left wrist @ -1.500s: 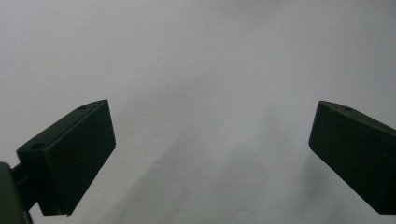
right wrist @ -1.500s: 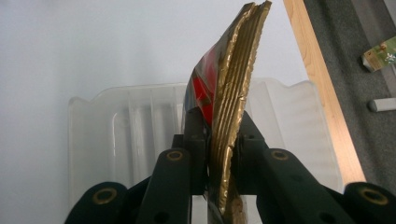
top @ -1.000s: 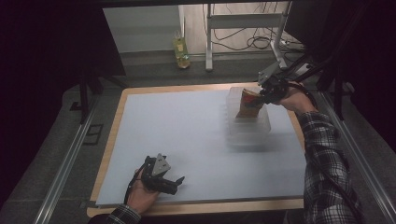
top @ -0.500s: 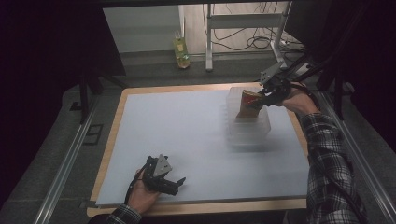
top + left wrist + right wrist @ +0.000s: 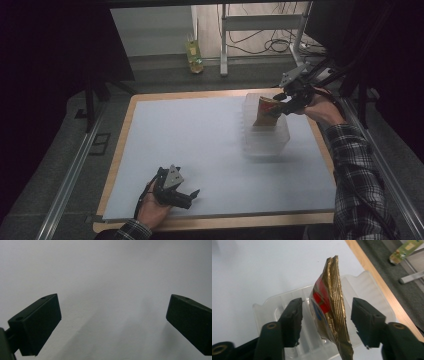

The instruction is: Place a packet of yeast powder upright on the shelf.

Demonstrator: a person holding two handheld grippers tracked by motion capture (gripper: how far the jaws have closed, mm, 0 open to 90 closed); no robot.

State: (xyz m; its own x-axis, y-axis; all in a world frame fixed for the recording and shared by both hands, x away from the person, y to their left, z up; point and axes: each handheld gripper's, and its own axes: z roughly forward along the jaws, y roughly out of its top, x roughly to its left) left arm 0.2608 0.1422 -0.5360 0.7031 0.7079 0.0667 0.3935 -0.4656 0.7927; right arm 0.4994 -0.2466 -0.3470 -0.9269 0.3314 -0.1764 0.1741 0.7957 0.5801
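Gold snack pouch (image 5: 331, 305) in clear tray (image 5: 372, 290): light, crinkly, slippery; pinch flat sealed edge. Right gripper (image 5: 325, 315) jaws just opening, not pressing pouch between them. Left gripper (image 5: 113, 322) jaws apart, empty.

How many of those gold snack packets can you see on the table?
1. The gold packet stands on edge in the clear plastic tray at the table's far right, between the right gripper's open jaws. Others could be hidden behind it.

From above the near edge, we look forward and down over the whole white table (image 5: 200, 150). The left gripper view skims close over bare tabletop. The right gripper view peers closely at the gold packet (image 5: 332, 310) in the clear tray (image 5: 287, 302), which the high view shares (image 5: 265, 142).
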